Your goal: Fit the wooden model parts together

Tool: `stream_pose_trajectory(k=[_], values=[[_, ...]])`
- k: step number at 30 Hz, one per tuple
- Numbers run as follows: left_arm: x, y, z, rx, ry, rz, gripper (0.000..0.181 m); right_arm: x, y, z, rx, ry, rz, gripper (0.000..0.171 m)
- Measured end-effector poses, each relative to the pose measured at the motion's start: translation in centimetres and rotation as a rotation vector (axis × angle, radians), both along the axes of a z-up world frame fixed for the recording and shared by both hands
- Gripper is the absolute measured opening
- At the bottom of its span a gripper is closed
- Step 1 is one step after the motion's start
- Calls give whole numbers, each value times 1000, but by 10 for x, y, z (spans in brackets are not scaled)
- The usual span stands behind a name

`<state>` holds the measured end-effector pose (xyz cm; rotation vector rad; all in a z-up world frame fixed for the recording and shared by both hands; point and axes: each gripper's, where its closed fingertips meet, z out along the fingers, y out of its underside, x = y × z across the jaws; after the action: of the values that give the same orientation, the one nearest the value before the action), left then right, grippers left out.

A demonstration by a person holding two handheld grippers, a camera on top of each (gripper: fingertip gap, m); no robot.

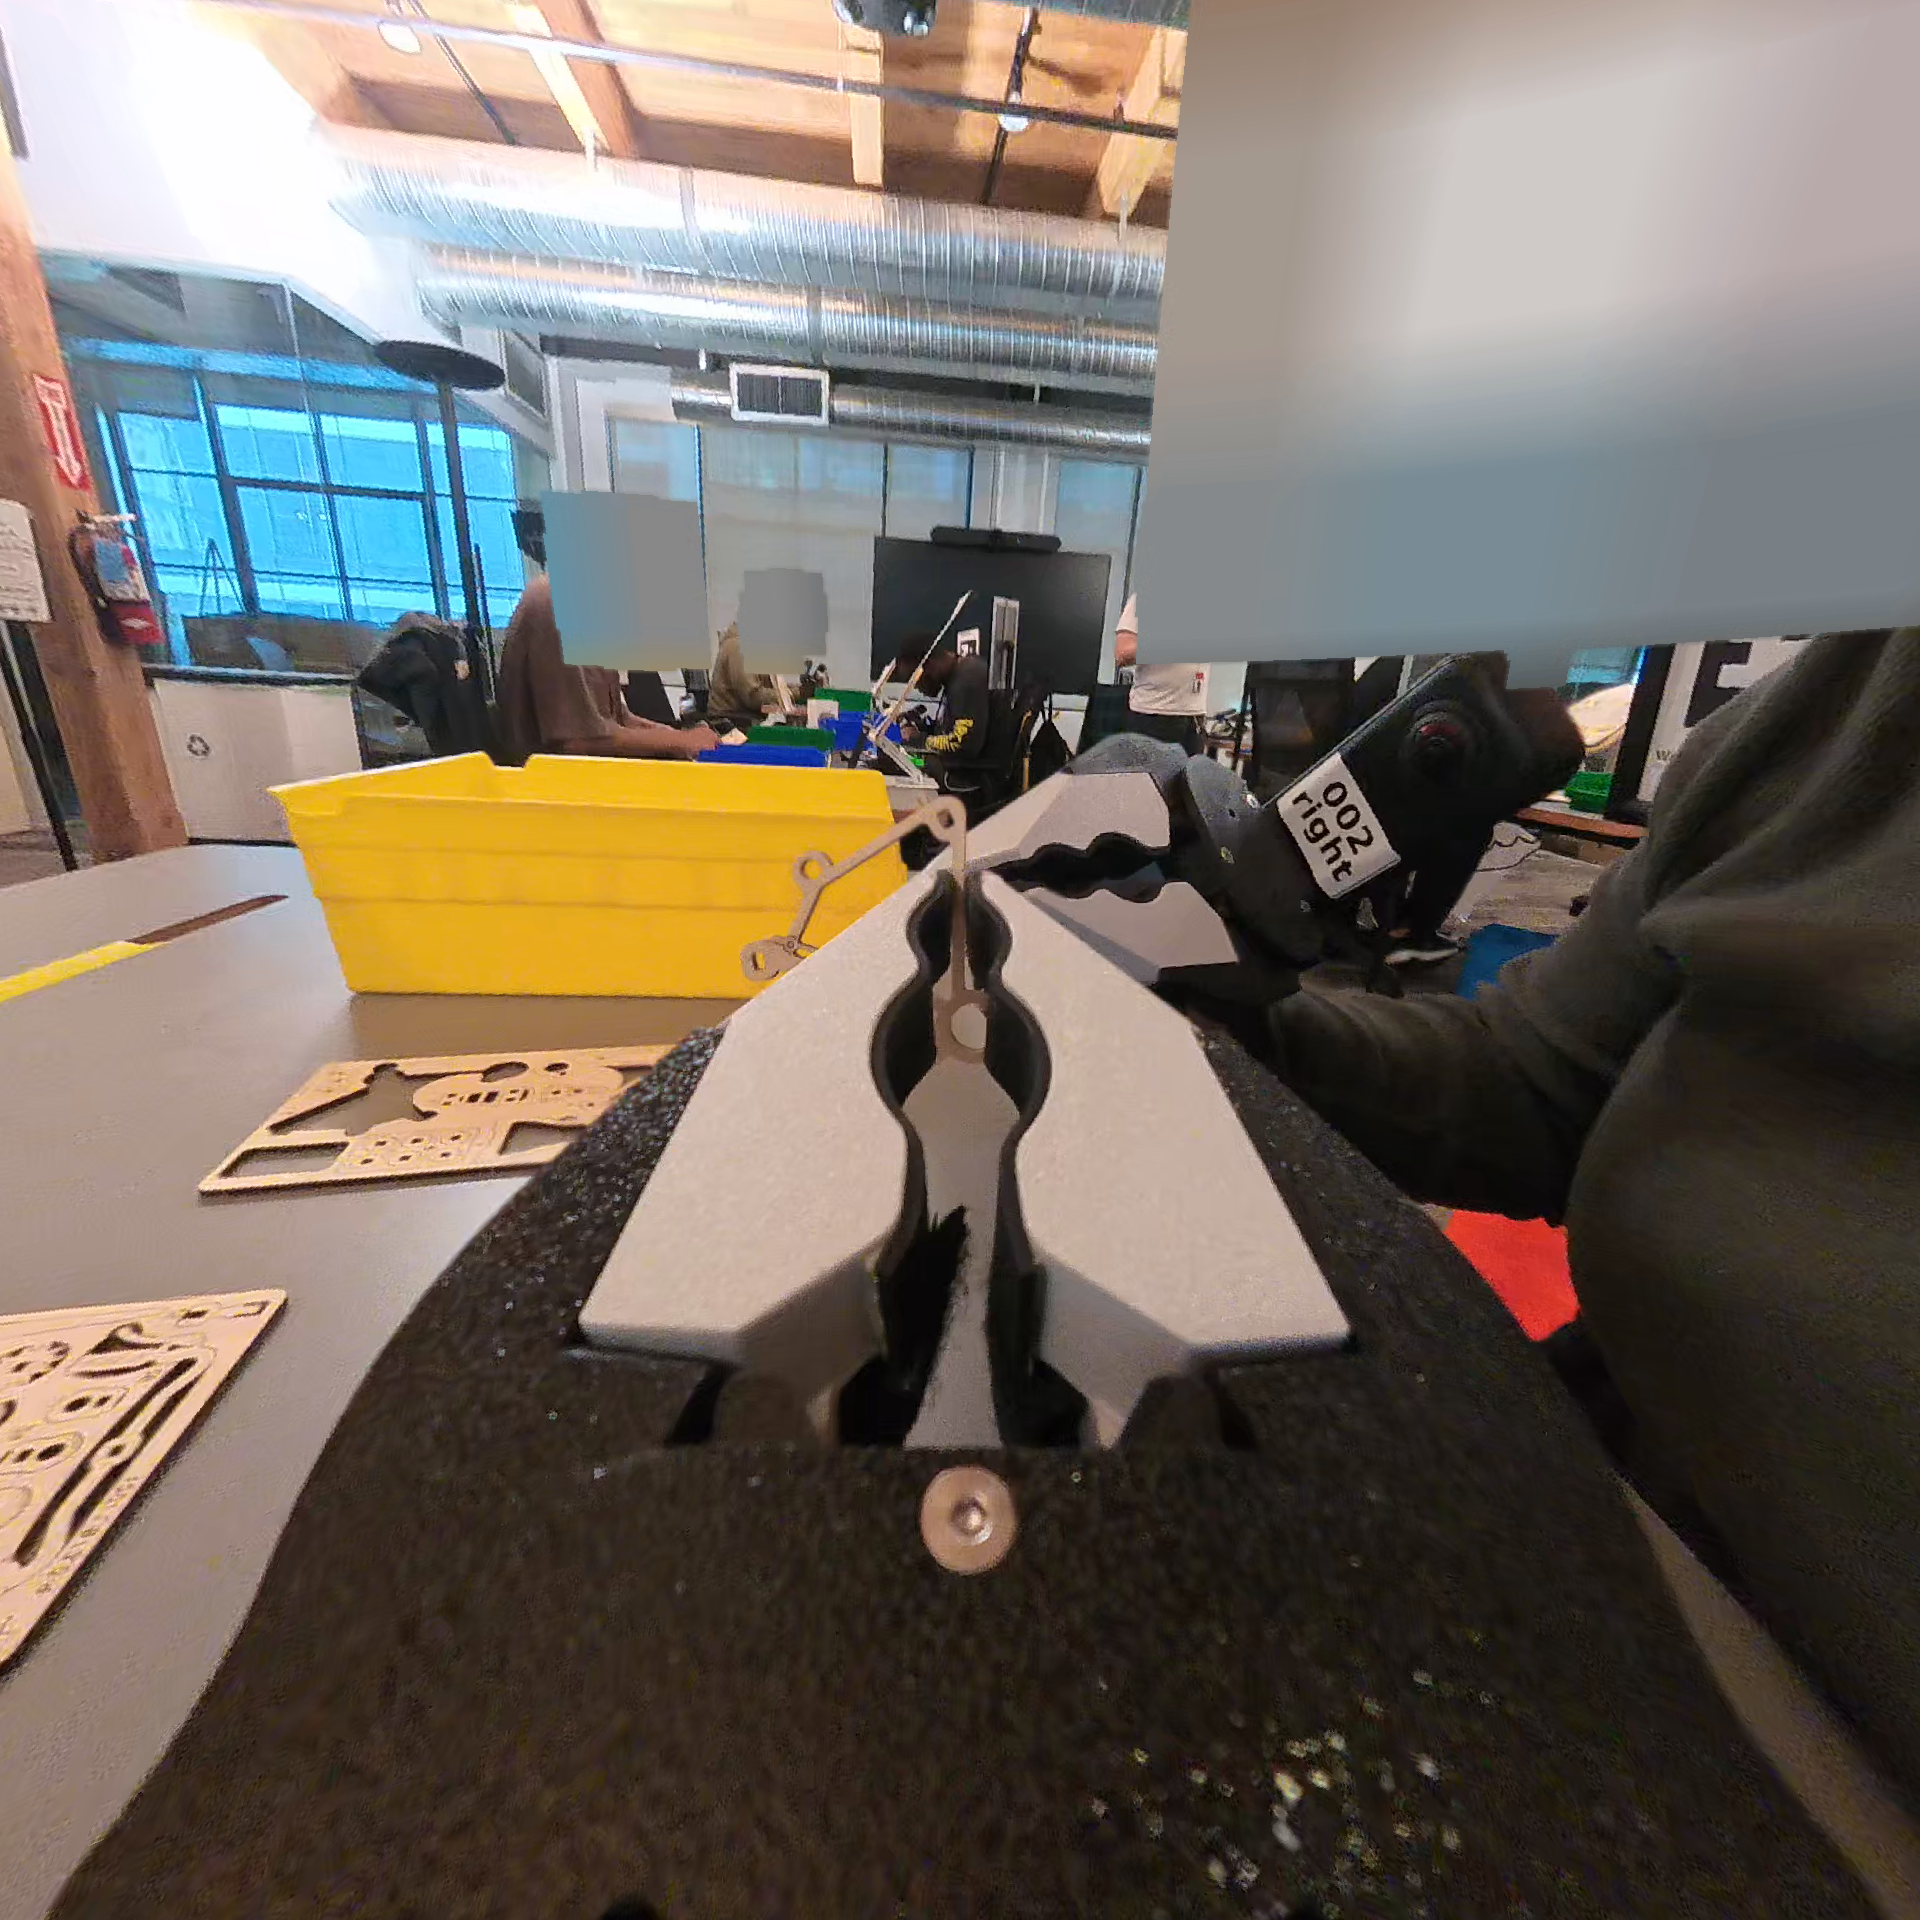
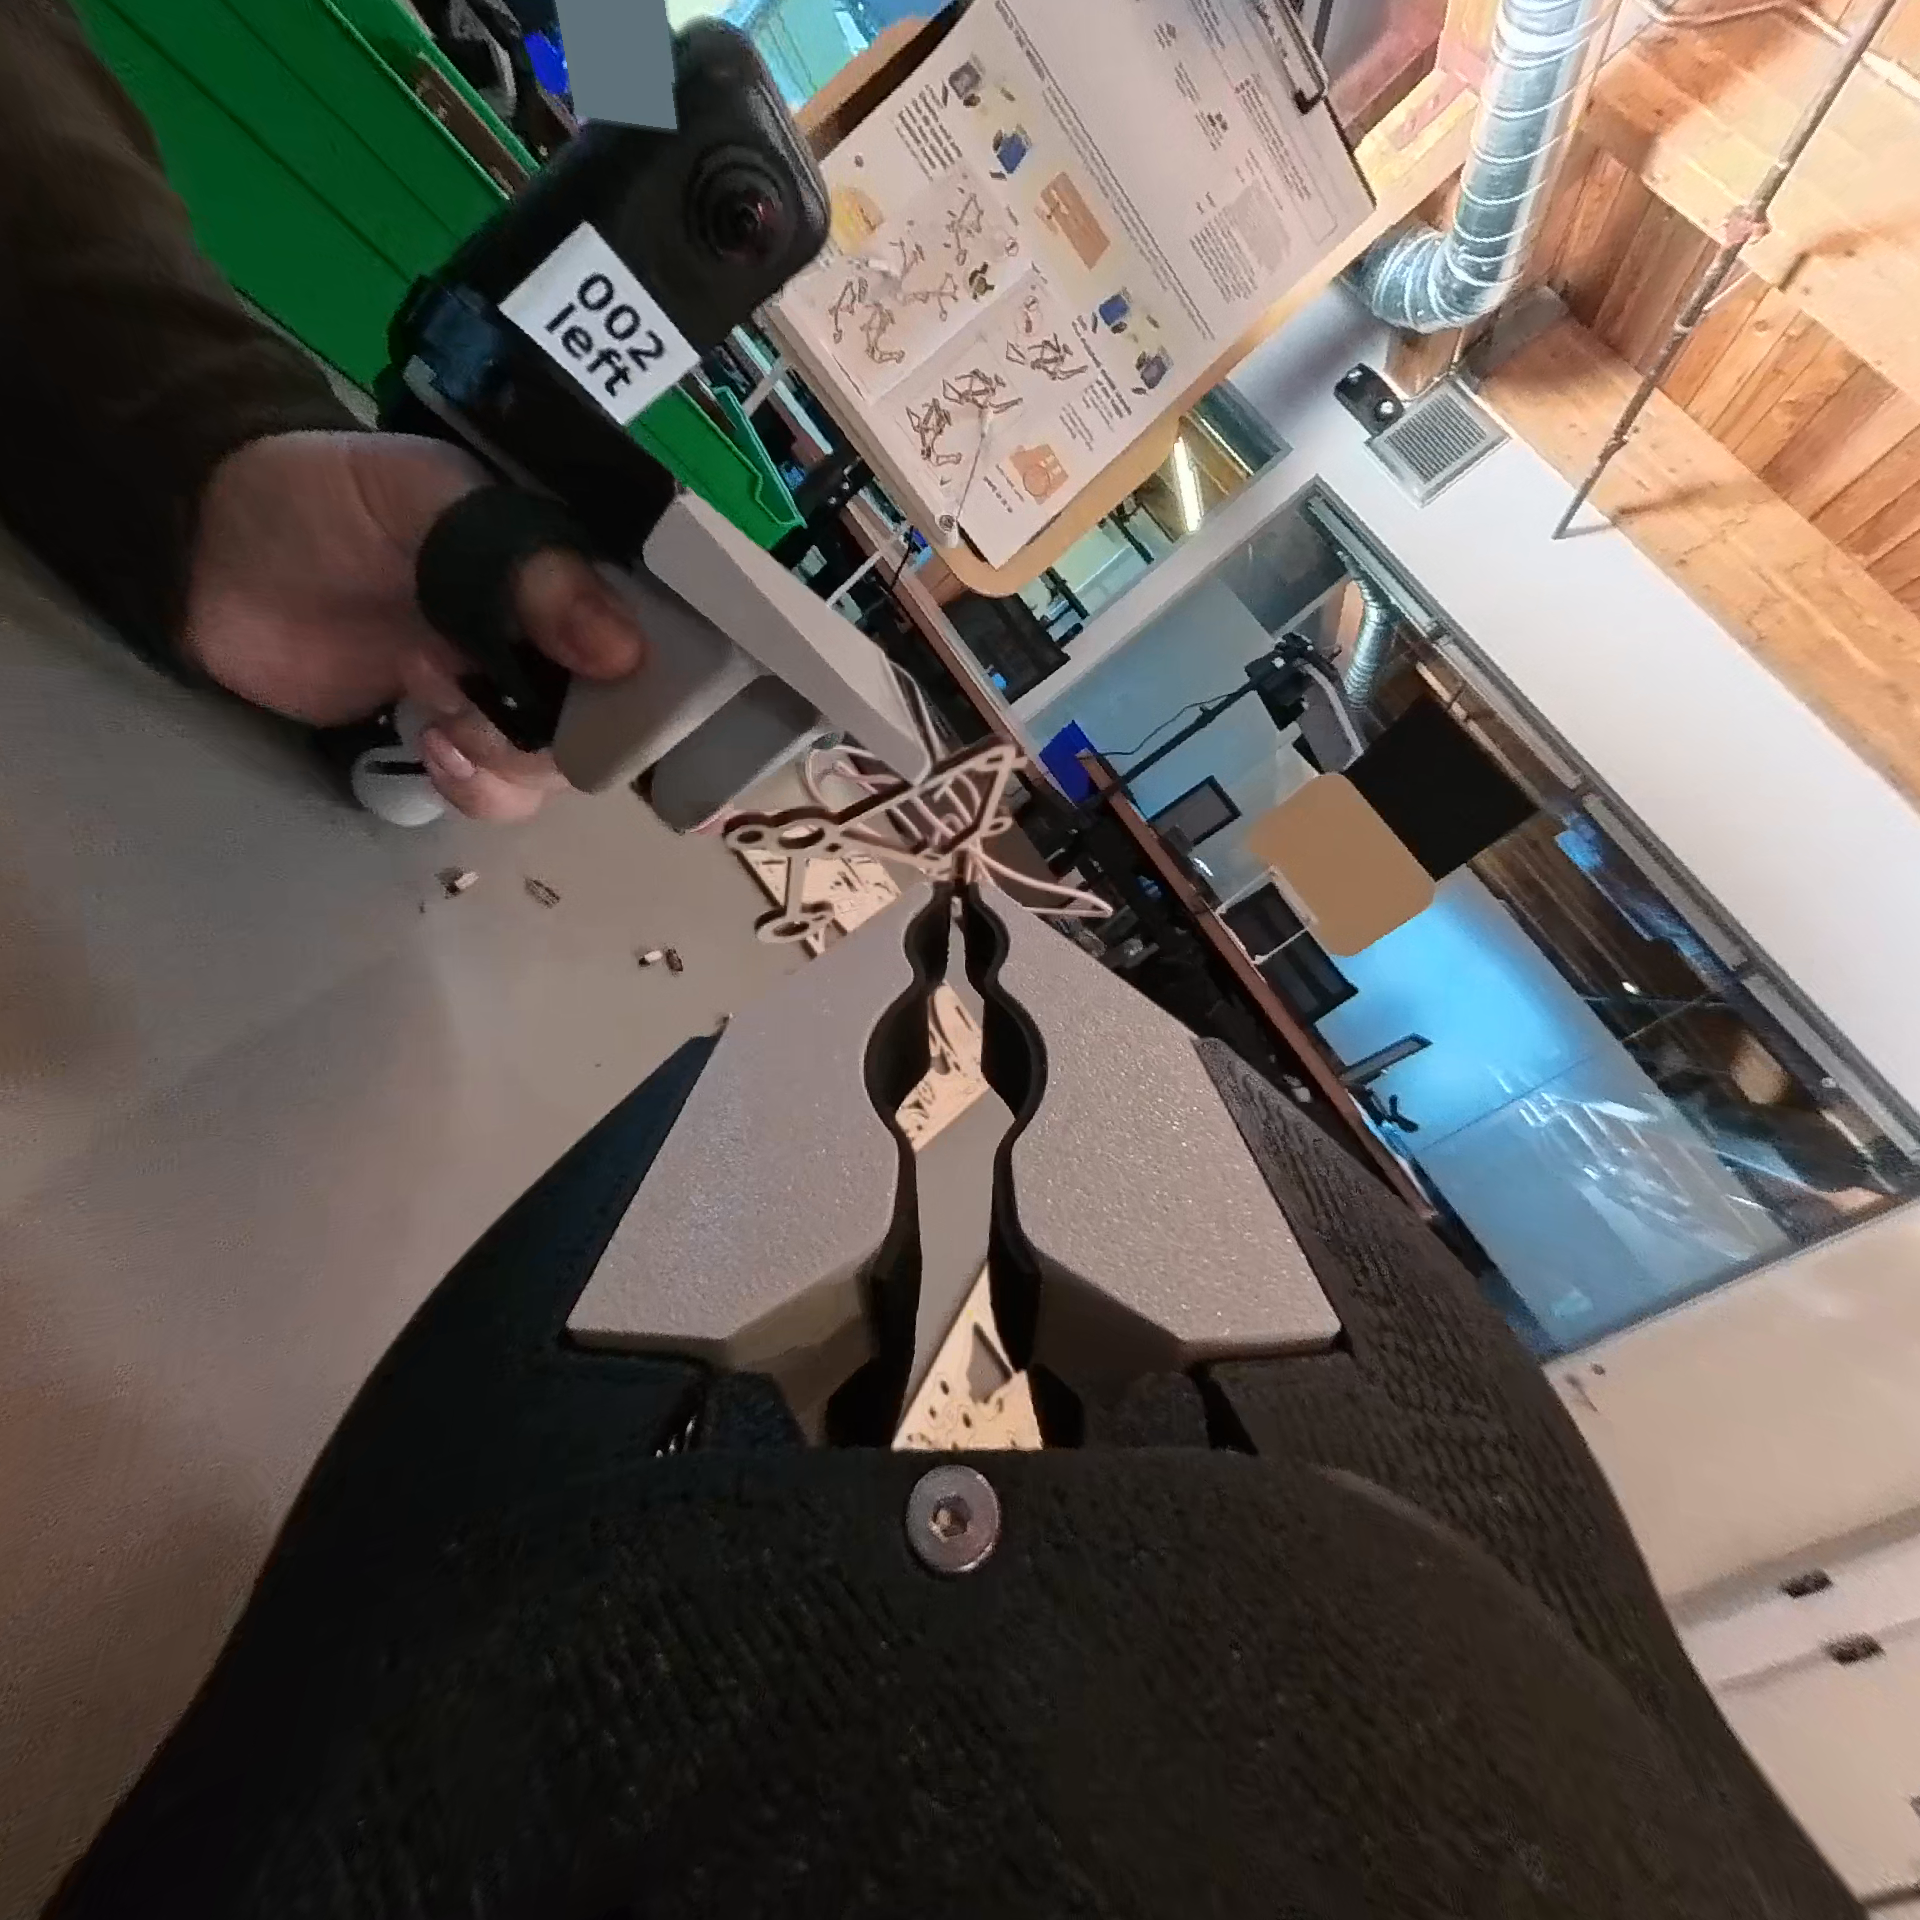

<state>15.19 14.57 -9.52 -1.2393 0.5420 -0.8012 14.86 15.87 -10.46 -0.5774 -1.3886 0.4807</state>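
My left gripper [image 1: 961, 883] is shut on a thin, pale wooden model part [image 1: 966, 1023], seen edge-on between the fingers. Its linked arms with ring ends [image 1: 816, 868] stick out up and to the left of the tips. My right gripper [image 1: 992, 860] comes in from the right, its tips meeting at the same part. In the right wrist view my right gripper [image 2: 956, 904] is closed at the edge of the small wooden assembly [image 2: 914, 810]. The left gripper [image 2: 831, 748], held by a hand [image 2: 343, 582], grips the assembly from the upper left, above the table.
A yellow bin [image 1: 582, 883] stands on the grey table [image 1: 156, 1039] behind the grippers. Two punched wooden sheets [image 1: 436, 1112] [image 1: 94, 1423] lie at the left. Green bins [image 2: 312, 177], a clipboard with an instruction sheet [image 2: 1060, 239], small wood scraps [image 2: 540, 894] and a white case [image 2: 400, 779] are nearby. Less than 4 cm separates the two grippers' tips.
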Motion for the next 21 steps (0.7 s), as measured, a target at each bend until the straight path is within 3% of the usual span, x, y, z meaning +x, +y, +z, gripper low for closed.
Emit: stream_pose_trajectory(k=[21], values=[[12, -10, -2, 64, 66, -37, 0, 12, -15, 12, 369, 52, -140, 0]])
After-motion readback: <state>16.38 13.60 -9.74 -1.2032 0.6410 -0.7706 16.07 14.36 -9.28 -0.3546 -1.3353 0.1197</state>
